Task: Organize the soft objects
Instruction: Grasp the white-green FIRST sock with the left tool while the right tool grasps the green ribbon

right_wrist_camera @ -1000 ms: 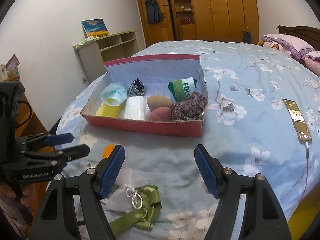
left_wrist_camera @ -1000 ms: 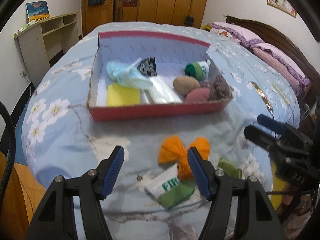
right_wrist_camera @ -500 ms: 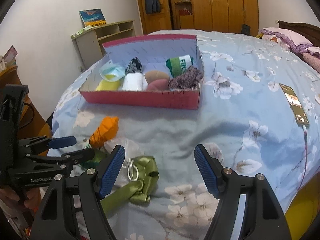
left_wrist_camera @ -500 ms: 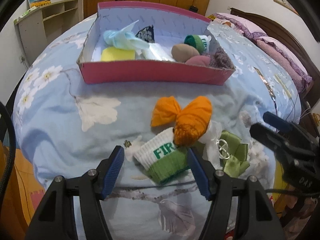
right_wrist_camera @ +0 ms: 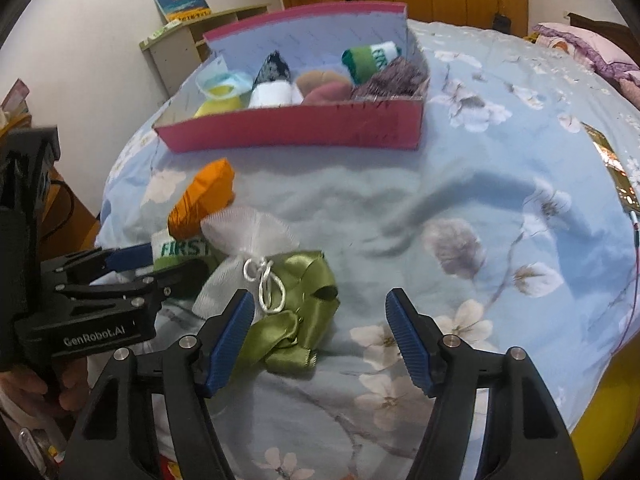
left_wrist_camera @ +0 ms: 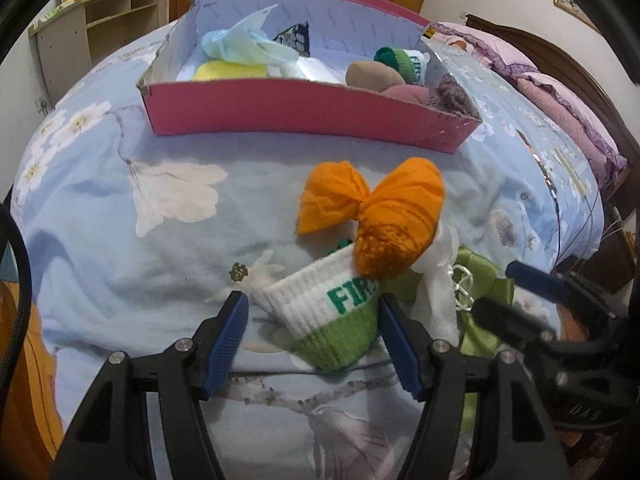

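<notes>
A rolled white-and-green sock (left_wrist_camera: 332,320) lies on the floral bedspread between the fingers of my left gripper (left_wrist_camera: 312,312), which is open; its left pad stands clear of the sock. An orange cloth bundle (left_wrist_camera: 384,216) rests against the sock's far end. Beside them lie a white mesh pouch (right_wrist_camera: 244,236) and a green satin piece (right_wrist_camera: 304,292). My right gripper (right_wrist_camera: 320,308) hovers over the satin, its jaws closing and not pressing on it. Behind stands the pink box (left_wrist_camera: 304,116) with several soft items inside.
A phone (right_wrist_camera: 612,168) on a cable lies on the bed at the right. Purple pillows (left_wrist_camera: 560,92) and a dark headboard are at the far right. A wooden shelf unit (left_wrist_camera: 100,12) stands by the wall. The bed's near edge runs just below both grippers.
Both grippers have sunk toward the bed. The left one now straddles the sock, and the right one has come down over the green satin and the mesh pouch.
</notes>
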`<state>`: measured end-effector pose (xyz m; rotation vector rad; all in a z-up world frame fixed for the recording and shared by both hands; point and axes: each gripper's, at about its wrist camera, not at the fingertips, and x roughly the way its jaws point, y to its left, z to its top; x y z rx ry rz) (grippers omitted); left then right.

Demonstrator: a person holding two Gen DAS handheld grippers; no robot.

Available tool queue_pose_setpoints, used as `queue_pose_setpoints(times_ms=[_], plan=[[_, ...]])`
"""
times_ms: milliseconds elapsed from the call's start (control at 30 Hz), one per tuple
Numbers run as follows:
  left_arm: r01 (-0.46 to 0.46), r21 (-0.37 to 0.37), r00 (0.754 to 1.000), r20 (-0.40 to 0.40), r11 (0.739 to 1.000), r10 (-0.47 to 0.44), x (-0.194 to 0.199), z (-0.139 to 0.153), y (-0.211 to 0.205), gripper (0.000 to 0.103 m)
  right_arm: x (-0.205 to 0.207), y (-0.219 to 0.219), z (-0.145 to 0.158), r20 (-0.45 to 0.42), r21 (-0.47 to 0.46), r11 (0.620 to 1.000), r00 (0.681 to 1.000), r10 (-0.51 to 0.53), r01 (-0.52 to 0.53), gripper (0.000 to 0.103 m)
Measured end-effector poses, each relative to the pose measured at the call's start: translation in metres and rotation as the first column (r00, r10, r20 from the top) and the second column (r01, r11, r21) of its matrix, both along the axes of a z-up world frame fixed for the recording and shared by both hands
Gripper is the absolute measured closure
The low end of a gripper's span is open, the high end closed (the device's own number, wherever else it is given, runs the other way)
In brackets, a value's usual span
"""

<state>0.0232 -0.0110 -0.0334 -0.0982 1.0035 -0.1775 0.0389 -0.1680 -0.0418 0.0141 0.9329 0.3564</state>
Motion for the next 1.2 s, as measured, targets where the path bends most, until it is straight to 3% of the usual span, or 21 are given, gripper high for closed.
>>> queue_pose_setpoints(times_ms=[267,600,800,1000,1100,1167,1200], plan=[[0.041,0.022,0.999,-0.028,0.999,-0.041,0.006,-0.010,-0.005,0.017,0.004,0.004,-0.021,-0.071,-0.015,1.000,0.997,-0.002,0.001,0.033],[0.064,0.028,0.998,-0.019,0.998,-0.063,0.006,-0.011,-0.006,0.013,0.006,-0.003,-0.026,-0.095,0.028,0.999,0.995,-0.018,0.021,0.032],[0.066,0.046,0.998,-0.018,0.997,-0.065,0.003,-0.011,-0.011,0.012,0.000,-0.007,-0.027,-0.064,0.060,0.997,0.997,-0.035,0.039,0.032],[0.044,0.088,0.999,0.028,0.995,-0.047,-0.007,-0.003,-0.015,0.015,-0.005,-0.003,-0.021,-0.048,0.029,0.999,0.998,-0.043,0.045,0.032],[0.035,0.072,0.999,0.037,0.997,-0.037,-0.009,-0.001,-0.012,0.016,-0.008,-0.001,-0.018,-0.037,0.021,0.999,0.999,-0.035,0.036,0.032],[0.024,0.053,0.999,0.039,0.998,-0.026,-0.010,0.000,-0.008,0.031,-0.009,-0.001,-0.017,-0.035,0.020,0.999,0.999,-0.034,0.035,0.032],[0.020,0.049,0.999,0.036,0.999,-0.022,-0.011,0.000,-0.006,0.034,-0.009,-0.002,-0.017,-0.034,0.022,0.999,0.999,-0.034,0.035,0.032]])
